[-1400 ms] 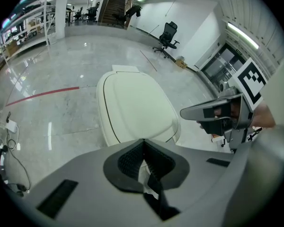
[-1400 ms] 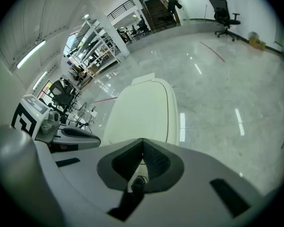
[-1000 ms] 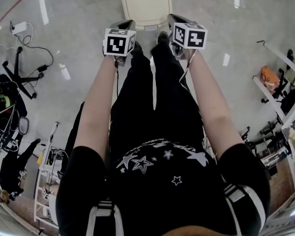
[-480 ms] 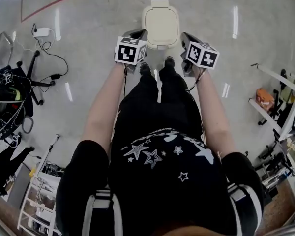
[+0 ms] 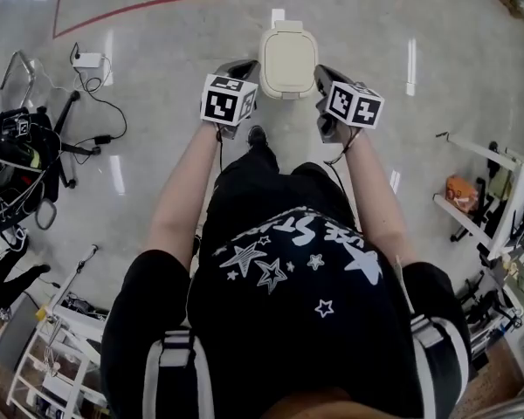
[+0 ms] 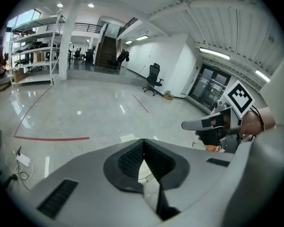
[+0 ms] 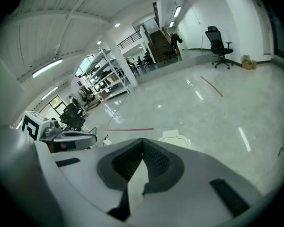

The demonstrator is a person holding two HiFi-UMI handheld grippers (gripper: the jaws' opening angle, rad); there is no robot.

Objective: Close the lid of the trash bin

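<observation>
- Trash bin (image 5: 288,55): cream lid.
- Left gripper (image 5: 240,66) and right gripper (image 5: 323,75): light grey shells; black ribbed pads (image 6: 132,157); marker cubes (image 5: 227,100) white with black square patterns.
- Floor (image 5: 157,147): glossy pale grey, crossed by a red line (image 5: 140,7).
- Person's top (image 5: 288,321): black, printed with white stars; sleeves (image 5: 179,360) black with white stripes.
- Power adapter (image 5: 87,59): white, with a black cable.

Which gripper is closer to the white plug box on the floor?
Left. The left gripper is to the right of the white plug box. The right gripper is farther right still, beyond the trash bin.
</observation>
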